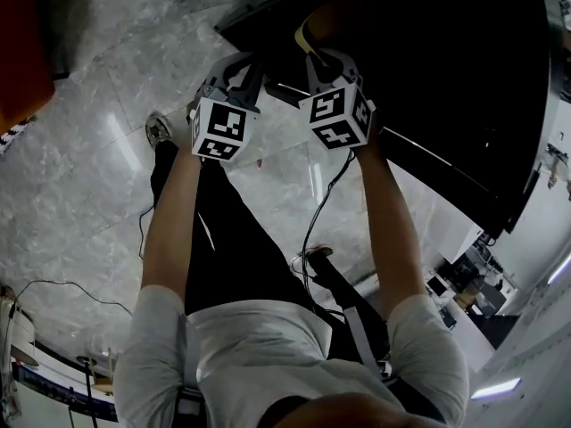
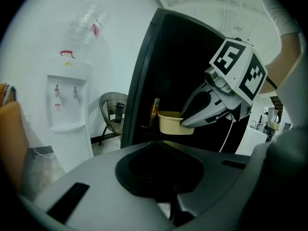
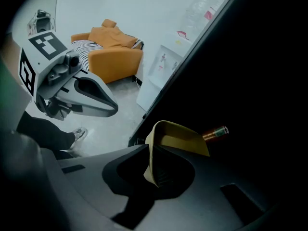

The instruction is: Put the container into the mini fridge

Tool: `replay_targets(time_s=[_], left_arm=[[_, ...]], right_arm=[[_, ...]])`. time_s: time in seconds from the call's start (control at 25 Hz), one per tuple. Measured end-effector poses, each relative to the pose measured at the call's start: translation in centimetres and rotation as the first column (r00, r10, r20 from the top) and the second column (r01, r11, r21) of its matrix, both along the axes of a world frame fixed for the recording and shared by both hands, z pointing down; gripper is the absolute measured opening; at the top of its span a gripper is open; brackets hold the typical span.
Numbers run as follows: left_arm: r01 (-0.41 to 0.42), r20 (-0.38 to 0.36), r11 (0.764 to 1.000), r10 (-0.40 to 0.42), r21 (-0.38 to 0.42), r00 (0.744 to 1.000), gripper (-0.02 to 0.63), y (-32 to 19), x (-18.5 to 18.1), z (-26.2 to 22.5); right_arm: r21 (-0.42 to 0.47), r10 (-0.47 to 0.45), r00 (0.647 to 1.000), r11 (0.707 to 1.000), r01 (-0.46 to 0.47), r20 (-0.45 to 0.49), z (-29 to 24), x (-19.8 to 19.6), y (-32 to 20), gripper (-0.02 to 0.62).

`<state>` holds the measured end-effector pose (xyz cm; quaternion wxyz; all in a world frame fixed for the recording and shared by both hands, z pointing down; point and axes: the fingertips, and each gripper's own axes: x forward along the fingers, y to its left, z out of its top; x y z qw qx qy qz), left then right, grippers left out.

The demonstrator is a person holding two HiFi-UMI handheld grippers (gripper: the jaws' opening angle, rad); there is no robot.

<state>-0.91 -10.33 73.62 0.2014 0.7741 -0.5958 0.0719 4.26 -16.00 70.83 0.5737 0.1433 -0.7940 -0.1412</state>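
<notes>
**Yellow container held up at the black fridge**

From the head view, the person stands on a pale marble floor (image 1: 89, 150) with both arms stretched toward 12 o'clock. The right gripper (image 1: 312, 47) has its jaws clamped on the rim of a pale yellow container (image 1: 304, 34), which hangs in the air against the dark front of the black mini fridge (image 1: 428, 78). I cannot tell whether the container has passed the fridge's opening.

In the left gripper view, an amber bottle (image 2: 155, 110) stands just at the container's 10 o'clock.

The left gripper (image 1: 234, 68) hangs at 9 o'clock of the right one, jaws together and gripping nothing.

A white water dispenser (image 2: 67, 109) and a wicker chair (image 2: 111, 112) stand at the fridge's 9 o'clock.
</notes>
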Motion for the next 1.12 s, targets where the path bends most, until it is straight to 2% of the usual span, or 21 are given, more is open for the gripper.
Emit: replay_targets(time_s=[0.2,0.64,0.84,1.12], left_arm=[[0.024,-0.028,1.000,-0.024,-0.008,0.999,0.012,-0.5,-0.3,0.2],[0.001,-0.026,1.000,-0.001,-0.010,1.000,0.011,-1.3,0.5,1.1],[0.007,-0.034,1.000,-0.007,-0.018,0.999,0.011,-1.3,0.4,1.4],[0.008,-0.032,0.999,-0.009,-0.032,0.999,0.012,-1.2,0.4,2.2]], right_arm=[[0.007,0.022,1.000,1.000,-0.022,-0.009,0.7,0.3,-1.8,0.052],[0.018,0.062,0.998,0.998,-0.062,-0.005,2.2,0.0,-3.8,0.052],[0.052,0.031,0.998,0.998,-0.028,-0.046,2.6,0.0,-4.6,0.052],[0.081,0.060,0.996,0.995,-0.054,-0.073,3.0,0.8,-6.1,0.052]])
